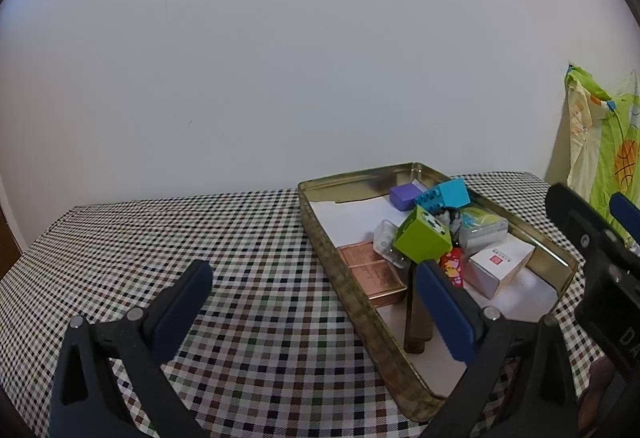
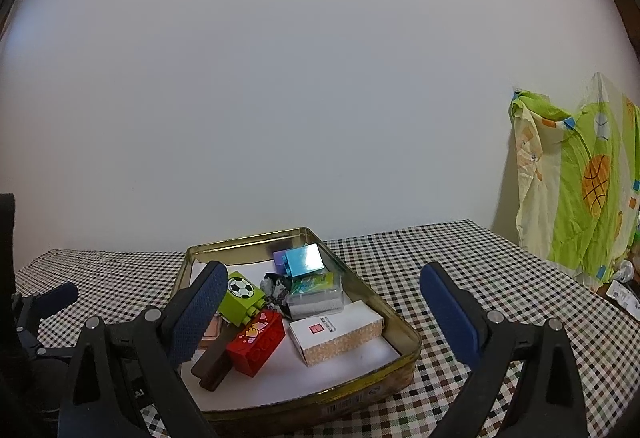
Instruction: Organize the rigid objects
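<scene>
A gold tin tray sits on the checked tablecloth. It holds a green football brick, a red brick, a blue brick, a purple block, a white box, a clear case, a copper tin and a dark brown block. My left gripper is open and empty, left of the tray. My right gripper is open and empty, above the tray's near end.
The checked tablecloth covers the table up to a plain white wall. A green and yellow printed cloth hangs at the right. The other gripper shows at each view's edge.
</scene>
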A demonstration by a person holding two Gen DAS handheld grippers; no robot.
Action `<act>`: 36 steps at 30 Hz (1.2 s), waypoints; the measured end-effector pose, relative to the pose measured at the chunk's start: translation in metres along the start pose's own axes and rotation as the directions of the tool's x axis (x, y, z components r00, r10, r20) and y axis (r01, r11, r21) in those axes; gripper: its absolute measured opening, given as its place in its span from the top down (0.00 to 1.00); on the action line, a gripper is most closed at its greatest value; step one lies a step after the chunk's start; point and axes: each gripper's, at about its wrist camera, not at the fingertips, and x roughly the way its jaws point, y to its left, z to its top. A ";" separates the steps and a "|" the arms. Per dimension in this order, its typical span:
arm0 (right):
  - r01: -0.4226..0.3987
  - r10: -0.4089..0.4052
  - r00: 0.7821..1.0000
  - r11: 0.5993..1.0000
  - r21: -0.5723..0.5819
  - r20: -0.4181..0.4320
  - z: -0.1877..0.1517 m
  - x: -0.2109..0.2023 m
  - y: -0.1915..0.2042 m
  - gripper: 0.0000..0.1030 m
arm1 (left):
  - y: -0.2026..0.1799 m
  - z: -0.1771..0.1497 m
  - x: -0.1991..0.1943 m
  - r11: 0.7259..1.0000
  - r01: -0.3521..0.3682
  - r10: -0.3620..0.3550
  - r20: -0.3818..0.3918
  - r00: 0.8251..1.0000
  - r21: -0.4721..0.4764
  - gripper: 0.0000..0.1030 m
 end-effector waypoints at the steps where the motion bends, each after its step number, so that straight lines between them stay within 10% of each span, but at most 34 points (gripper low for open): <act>1: 0.000 0.000 1.000 1.000 -0.002 0.001 0.000 0.000 0.001 0.04 | 0.000 0.000 0.000 1.000 0.000 0.000 0.001 1.000 0.001 0.00; 36: 0.005 -0.004 1.000 1.000 0.002 -0.006 -0.001 0.000 0.004 0.04 | 0.000 0.000 0.000 1.000 -0.009 0.009 -0.004 1.000 0.003 0.00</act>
